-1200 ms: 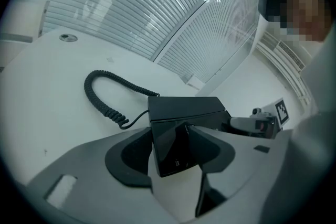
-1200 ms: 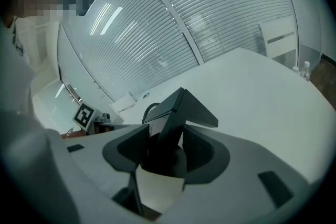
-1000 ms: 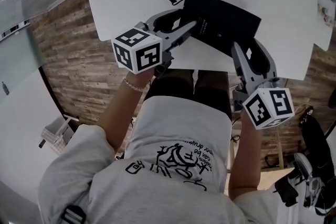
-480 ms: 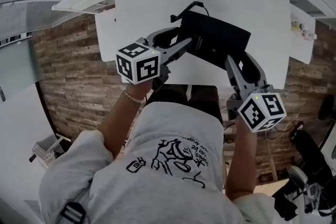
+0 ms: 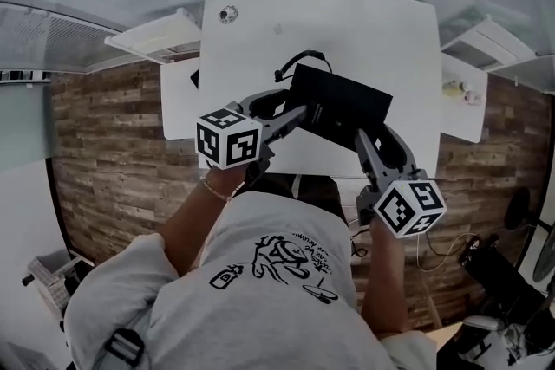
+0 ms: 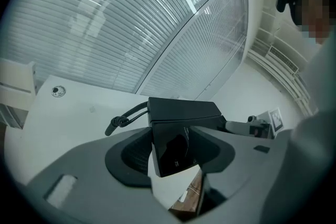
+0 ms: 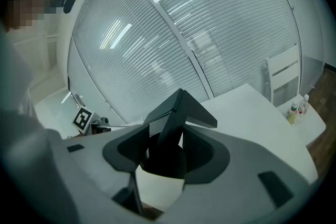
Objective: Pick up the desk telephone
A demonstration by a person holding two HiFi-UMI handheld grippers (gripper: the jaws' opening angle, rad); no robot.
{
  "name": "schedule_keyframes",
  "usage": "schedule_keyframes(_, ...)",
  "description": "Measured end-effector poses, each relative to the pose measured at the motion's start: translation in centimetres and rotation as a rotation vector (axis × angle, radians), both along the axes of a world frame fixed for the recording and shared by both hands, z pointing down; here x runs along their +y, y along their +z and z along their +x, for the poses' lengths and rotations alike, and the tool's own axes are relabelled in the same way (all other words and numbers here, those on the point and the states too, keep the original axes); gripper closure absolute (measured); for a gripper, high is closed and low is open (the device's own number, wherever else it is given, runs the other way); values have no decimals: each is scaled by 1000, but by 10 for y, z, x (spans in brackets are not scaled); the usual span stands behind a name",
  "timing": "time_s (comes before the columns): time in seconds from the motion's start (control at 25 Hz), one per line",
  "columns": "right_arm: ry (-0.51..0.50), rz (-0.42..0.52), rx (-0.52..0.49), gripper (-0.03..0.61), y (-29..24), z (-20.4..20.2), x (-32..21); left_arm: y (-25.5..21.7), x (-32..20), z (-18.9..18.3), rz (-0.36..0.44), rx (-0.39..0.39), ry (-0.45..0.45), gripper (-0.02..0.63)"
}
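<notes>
The black desk telephone (image 5: 338,107) is held over the front part of the white table (image 5: 364,30), gripped from both sides. My left gripper (image 5: 299,113) is shut on its left edge, and my right gripper (image 5: 360,139) is shut on its near right corner. In the left gripper view the telephone (image 6: 181,128) stands between the jaws of the left gripper (image 6: 176,165), with its coiled cord (image 6: 123,119) trailing left. In the right gripper view the right gripper (image 7: 163,157) clamps a corner of the telephone (image 7: 173,118). The cord (image 5: 295,61) loops behind the telephone.
A small round disc (image 5: 228,13) lies at the table's far left. White side shelves (image 5: 156,39) flank the table, and small bottles (image 5: 460,88) stand on the right one. Wood floor (image 5: 113,152) lies below, and a glass wall with blinds stands behind the table.
Both grippers have kept hold of the telephone. The table now looks smaller and farther below, and the cord has drawn in closer behind the telephone.
</notes>
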State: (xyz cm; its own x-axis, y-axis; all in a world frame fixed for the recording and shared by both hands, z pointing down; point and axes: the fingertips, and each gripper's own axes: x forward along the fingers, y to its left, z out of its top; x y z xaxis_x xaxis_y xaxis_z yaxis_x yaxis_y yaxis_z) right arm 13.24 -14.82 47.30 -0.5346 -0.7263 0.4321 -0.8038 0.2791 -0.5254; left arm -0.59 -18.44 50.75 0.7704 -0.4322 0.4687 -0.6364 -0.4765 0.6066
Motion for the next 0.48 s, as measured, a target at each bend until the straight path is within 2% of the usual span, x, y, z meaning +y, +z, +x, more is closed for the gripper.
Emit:
schedule_keyframes(0.16, 2, -3, -12, 390, -21, -1, 15, -23, 14, -2, 1, -3, -1, 397)
schedule_keyframes(0.28, 0, 36, -9, 390, -44, 4, 19, -49, 17, 3, 35, 16, -9, 397)
schedule_keyframes(0.48, -13, 69, -2, 390, -79, 5, 27, -84, 26, 3, 26, 49, -8, 397)
